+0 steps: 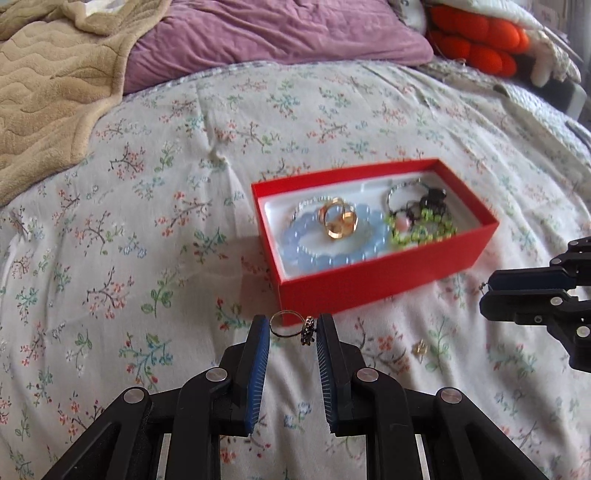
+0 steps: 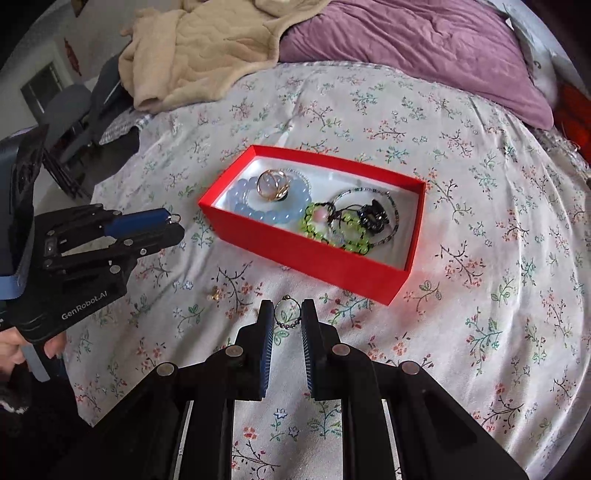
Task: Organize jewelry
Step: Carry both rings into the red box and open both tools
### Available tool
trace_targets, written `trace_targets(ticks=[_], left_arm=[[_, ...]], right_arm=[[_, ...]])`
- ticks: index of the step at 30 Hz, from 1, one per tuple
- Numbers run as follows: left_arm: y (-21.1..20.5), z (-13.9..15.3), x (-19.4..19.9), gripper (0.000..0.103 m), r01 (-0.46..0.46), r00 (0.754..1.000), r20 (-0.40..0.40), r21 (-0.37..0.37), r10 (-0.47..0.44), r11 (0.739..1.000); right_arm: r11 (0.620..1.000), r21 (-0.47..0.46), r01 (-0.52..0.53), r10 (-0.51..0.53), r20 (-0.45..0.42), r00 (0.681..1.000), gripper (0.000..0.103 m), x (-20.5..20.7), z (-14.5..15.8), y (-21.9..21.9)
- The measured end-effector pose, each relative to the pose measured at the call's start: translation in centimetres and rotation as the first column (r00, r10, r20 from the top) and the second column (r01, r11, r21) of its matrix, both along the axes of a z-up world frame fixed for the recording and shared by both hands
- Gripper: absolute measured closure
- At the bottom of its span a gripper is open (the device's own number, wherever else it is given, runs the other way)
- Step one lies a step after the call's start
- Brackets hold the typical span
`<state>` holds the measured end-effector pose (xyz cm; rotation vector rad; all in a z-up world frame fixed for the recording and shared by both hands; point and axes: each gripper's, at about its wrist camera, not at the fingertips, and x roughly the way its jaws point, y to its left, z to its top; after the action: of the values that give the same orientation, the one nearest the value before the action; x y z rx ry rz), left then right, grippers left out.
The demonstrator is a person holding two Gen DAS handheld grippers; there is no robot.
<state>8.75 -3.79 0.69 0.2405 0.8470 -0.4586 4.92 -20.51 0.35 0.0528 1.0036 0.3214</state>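
A red box [image 1: 388, 284] [image 2: 295, 254] sits on the floral bedspread, holding a blue bead bracelet [image 1: 332, 254] [image 2: 251, 212], gold rings [image 1: 338, 219] [image 2: 271, 184], a green bead bracelet [image 1: 421, 232] [image 2: 332, 229] and dark pieces. My left gripper [image 1: 291, 328] is shut on a thin ring with a dark stone [image 1: 291, 326], held above the bedspread just in front of the box. My right gripper [image 2: 288, 314] is shut on a small beaded ring [image 2: 288, 312], also short of the box. A small gold piece [image 1: 420, 348] [image 2: 214, 294] lies loose on the bedspread between the grippers.
A beige blanket [image 1: 48, 92] and a purple pillow [image 1: 277, 33] lie behind the box. An orange plush [image 1: 480, 40] is at the far right. A hand [image 2: 22, 347] holds the left gripper at the bed's left edge, where dark furniture [image 2: 74, 122] stands.
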Motion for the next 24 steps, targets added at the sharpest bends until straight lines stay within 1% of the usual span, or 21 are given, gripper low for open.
trace_targets(ticks=[7, 12, 16, 21, 24], left_arm=[[-1.5, 0.7, 1.5, 0.083, -0.027, 1.000, -0.003, -0.056, 0.027, 0.998], [-2.9, 0.7, 2.5, 0.083, -0.050, 0.999, -0.013, -0.082, 0.049, 0.995], [-3.9, 0.3, 3.3, 0.083, -0.060, 0.998, -0.016, -0.072, 0.059, 0.996], [-4.6, -0.5, 4.3, 0.082, -0.079, 0.996, -0.045, -0.090, 0.076, 0.993], [-5.0, -0.7, 4.6, 0.082, -0.089, 0.995, -0.050, -0.102, 0.084, 0.991]], right_arm=[[0.993, 0.074, 0.095, -0.096, 0.016, 0.995, 0.087, 2.1, 1.6, -1.7], [0.985, 0.099, 0.140, -0.142, 0.011, 0.990, 0.087, 3.6, 2.0, -2.3], [0.978, 0.117, 0.175, -0.175, -0.005, 0.984, 0.087, 4.8, 1.7, -2.8], [0.966, 0.125, 0.226, -0.221, -0.047, 0.974, 0.087, 6.2, 0.6, -3.6], [0.958, 0.140, 0.252, -0.243, -0.074, 0.967, 0.087, 6.7, -0.1, -4.0]])
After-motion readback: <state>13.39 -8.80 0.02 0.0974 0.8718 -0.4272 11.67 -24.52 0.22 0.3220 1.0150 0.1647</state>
